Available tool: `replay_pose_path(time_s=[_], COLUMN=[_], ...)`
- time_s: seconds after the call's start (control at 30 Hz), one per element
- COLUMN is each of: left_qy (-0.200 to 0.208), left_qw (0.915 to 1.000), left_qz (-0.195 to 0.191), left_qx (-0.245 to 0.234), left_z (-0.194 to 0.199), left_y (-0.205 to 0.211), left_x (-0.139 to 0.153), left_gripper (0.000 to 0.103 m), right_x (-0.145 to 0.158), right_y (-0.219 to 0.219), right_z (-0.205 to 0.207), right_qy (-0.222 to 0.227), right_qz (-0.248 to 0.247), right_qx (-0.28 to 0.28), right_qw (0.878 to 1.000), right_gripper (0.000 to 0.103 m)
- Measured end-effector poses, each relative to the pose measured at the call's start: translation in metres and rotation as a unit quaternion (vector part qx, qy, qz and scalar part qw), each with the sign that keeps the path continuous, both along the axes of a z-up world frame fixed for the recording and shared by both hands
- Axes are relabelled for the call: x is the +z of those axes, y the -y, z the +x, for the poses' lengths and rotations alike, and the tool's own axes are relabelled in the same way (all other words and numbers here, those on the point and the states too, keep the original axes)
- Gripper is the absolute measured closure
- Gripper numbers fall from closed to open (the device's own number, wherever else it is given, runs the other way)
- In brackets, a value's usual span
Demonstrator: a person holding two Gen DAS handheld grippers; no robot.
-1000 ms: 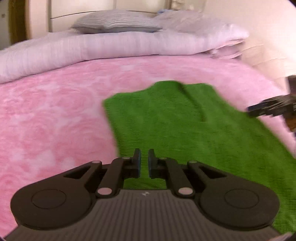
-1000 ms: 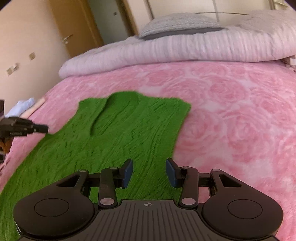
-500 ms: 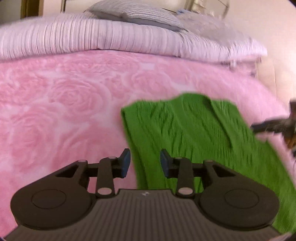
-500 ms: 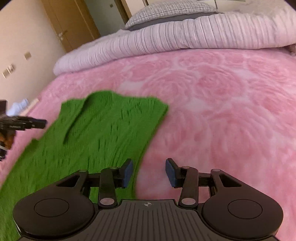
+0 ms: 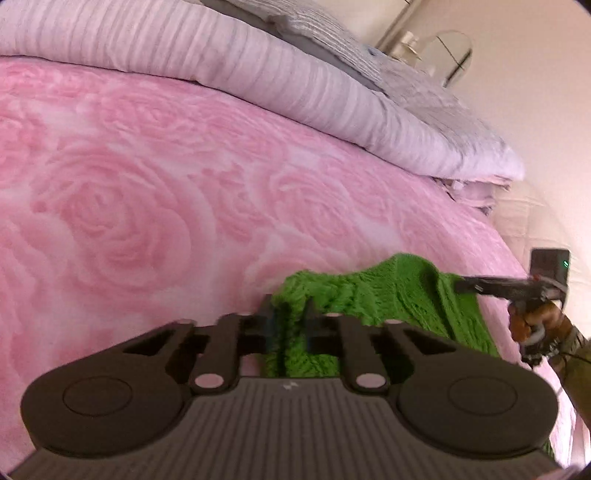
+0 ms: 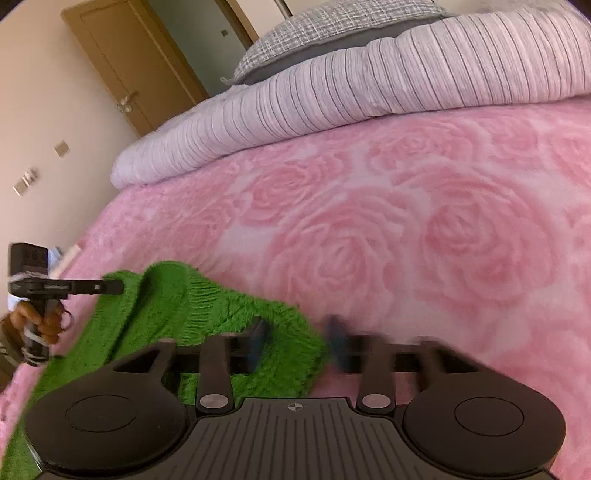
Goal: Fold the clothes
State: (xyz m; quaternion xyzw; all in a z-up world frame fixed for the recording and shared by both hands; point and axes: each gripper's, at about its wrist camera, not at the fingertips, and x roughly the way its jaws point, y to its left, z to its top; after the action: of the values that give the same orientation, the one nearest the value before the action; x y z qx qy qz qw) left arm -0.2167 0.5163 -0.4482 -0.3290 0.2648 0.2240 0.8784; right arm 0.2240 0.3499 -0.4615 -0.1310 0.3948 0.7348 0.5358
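A green knitted vest lies on the pink rose blanket. My left gripper has its fingers around the vest's left shoulder corner, with green knit bunched between the pads. The vest also shows in the right wrist view. My right gripper straddles the vest's right shoulder corner, its fingers blurred and still apart. Each gripper shows in the other's view: the right one over the vest's far edge, the left one likewise.
A striped lilac duvet and grey pillow lie across the head of the bed. A wooden door is at the far left. The bed's edge falls off behind the vest in the left wrist view.
Both grippers dropped down and forward onto the vest's shoulder corners. The left one opened, then closed in on the knit; the collar edge has bunched and lifted.
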Motion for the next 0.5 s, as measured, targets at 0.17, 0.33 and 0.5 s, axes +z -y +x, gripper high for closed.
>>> replay_pose_path(time_s=[0.17,0.33,0.5], left_qy=[0.018,0.064,0.085], left_qw=[0.9991,0.9958,0.9929], left_qz=[0.030,0.055,0.065], left_qx=[-0.023,-0.037,-0.053], left_z=[-0.009,-0.045,-0.101], left_y=[0.017,0.064,0.154], left_x=[0.021,0.069,0.097], left_gripper=[0.097,0.097,0.097], right_x=[0.021,0.072,0.115], right_y=[0.023,0.087,0.198], right_z=[-0.010,-0.026,-0.064], right_qy=[0.031,0.031,0.054], right_qz=[0.039,0.109,0.142], right_qx=[-0.007,0.002,0.034], right_qw=[0.999,0.994,0.988], right_gripper=[0.095,0.095,0.095])
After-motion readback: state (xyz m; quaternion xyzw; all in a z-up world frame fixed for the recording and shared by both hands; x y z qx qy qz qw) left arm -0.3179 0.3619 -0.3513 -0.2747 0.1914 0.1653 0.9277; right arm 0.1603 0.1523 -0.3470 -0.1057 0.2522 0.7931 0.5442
